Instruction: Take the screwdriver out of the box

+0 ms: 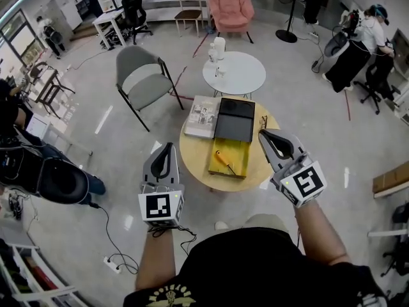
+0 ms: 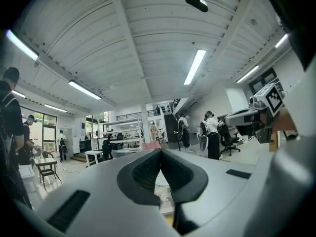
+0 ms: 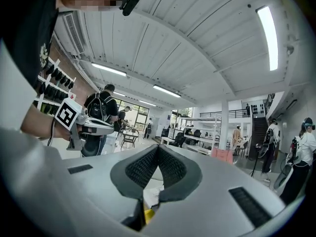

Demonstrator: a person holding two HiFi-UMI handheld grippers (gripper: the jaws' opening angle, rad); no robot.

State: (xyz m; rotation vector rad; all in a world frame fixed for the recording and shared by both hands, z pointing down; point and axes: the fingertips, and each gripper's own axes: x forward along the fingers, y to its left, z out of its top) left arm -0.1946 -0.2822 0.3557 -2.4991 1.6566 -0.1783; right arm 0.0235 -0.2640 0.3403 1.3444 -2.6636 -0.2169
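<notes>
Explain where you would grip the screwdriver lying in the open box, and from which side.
Grip the screwdriver by its thick orange handle, not the thin shaft. It lies flat and diagonal inside the yellow box, so come down from above with the jaws across the handle. The box walls would probably hinder a sideways approach.

A: Any lettering out there? Scanning now; the cube (image 1: 161,208) on the left gripper (image 1: 169,146) shows a black-and-white square marker (image 1: 160,206); a pattern only, no letters, no numbers.
B: Same on the right gripper (image 1: 263,134); its square marker (image 1: 308,181) is just coded blocks.
A: Over to the magazine (image 1: 203,116) on the round table (image 1: 192,162); pictures and print on the cover, far too small to make out.
B: Yellow emblem (image 1: 169,295) on the black shirt (image 1: 255,267), bottom edge; cut off, no word legible.
</notes>
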